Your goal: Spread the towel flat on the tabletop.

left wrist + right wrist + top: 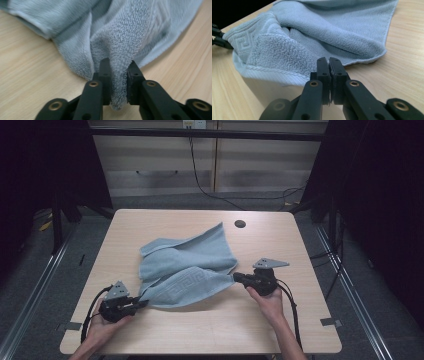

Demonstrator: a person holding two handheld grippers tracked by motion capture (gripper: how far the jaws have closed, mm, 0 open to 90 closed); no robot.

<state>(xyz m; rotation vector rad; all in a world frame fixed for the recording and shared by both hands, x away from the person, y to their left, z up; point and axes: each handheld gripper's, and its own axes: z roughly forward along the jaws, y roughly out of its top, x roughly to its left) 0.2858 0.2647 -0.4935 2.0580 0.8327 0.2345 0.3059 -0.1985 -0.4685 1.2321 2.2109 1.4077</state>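
Note:
A light blue towel (pixel 185 265) with a Greek-key border lies crumpled and partly folded over itself in the middle of the wooden table (pixel 210 330). My left gripper (pixel 142 302) is at the towel's near left corner, shut on a bunched fold of the towel (pixel 125 37) that fills the gap between the jaws (pixel 118 67). My right gripper (pixel 236 277) is at the towel's right corner. Its jaws (pixel 328 62) are pressed together on the hem, and the towel (pixel 324 32) is lifted slightly off the table there. The left gripper (pixel 218 37) shows far off at the towel's other end.
A dark round cable hole (pixel 240 224) sits near the table's far edge, just beyond the towel. Bare tabletop lies along the near edge and both sides. Cables (pixel 200 180) run over the floor behind the table.

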